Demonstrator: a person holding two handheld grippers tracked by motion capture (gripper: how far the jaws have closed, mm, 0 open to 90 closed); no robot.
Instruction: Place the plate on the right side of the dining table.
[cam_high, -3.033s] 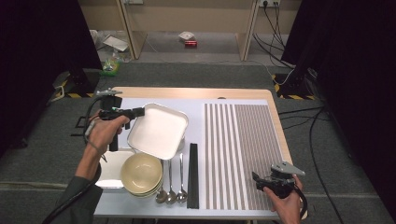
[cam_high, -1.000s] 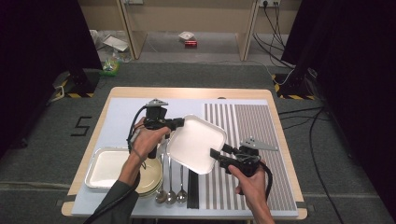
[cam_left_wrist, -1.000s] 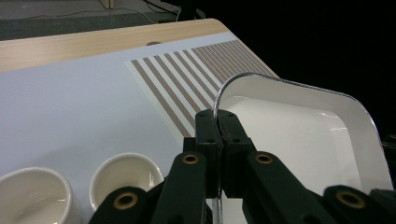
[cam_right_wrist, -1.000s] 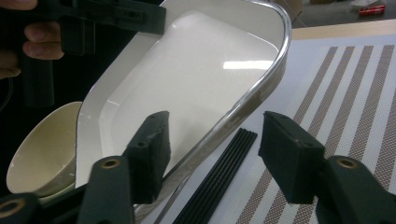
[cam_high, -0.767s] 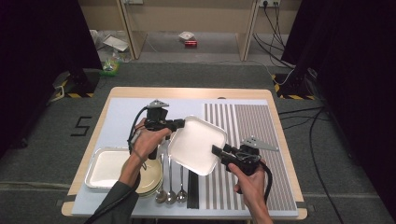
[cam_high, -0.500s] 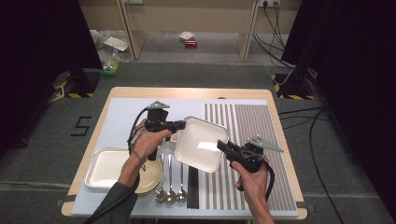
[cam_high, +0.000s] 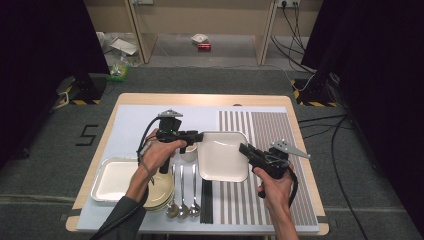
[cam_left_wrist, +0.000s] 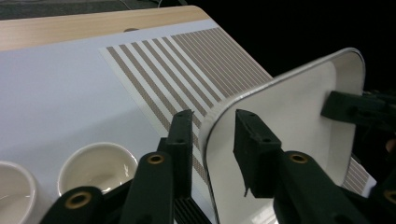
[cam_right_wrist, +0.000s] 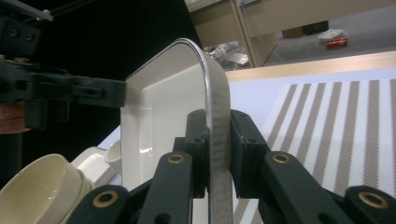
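Note:
A white rectangular tray (cam_high: 222, 157) hangs over the middle of the table, between both grippers. My left gripper (cam_high: 199, 136) is at its left rim. In the left gripper view the jaws have just been opening; they stand open with the tray (cam_left_wrist: 289, 121) rim between them and a gap on each side. My right gripper (cam_high: 245, 149) has just been closing and is shut on the right rim. In the right gripper view both pads press on the edge of the tray (cam_right_wrist: 159, 107), and the left gripper (cam_right_wrist: 116, 93) shows at the far rim.
A second white tray (cam_high: 112, 180) lies at the front left beside stacked cream bowls (cam_high: 160, 192). Spoons (cam_high: 180, 200) and a black strip (cam_high: 206, 200) lie near the front edge. A small cup (cam_high: 189, 152) stands under the left gripper. The striped mat (cam_high: 280, 165) covers the right half.
The tray has tilted flatter and shifted slightly right. The right gripper closed on its right rim, and the left gripper's jaws opened off the left rim.

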